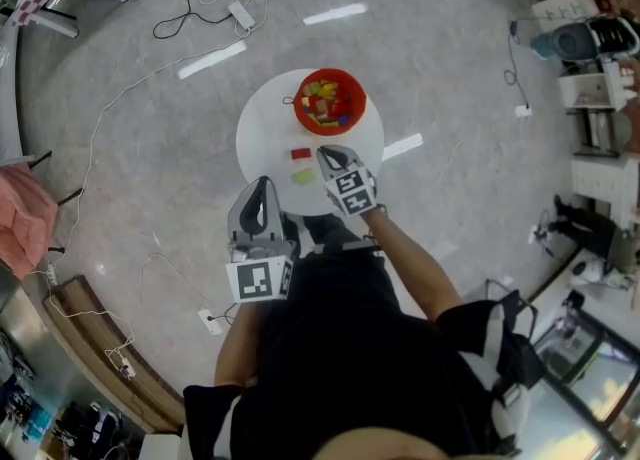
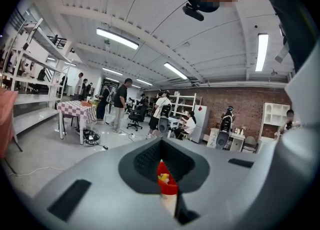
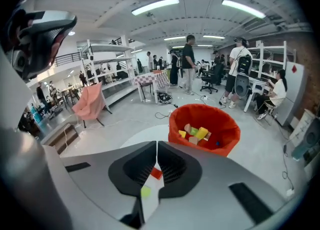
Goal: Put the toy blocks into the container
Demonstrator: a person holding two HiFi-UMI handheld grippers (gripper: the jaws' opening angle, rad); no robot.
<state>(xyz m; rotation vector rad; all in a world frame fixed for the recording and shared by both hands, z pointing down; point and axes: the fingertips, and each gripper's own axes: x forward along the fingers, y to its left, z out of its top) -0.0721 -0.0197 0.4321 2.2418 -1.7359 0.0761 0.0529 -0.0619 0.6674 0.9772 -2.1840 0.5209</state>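
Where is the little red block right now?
In the head view the red block lies on the white table, between the red container and the yellow-green block, left of the right gripper.

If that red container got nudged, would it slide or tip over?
The red container looks low and wide, so it would probably slide rather than tip. Its wavy rim suggests soft walls that may give.
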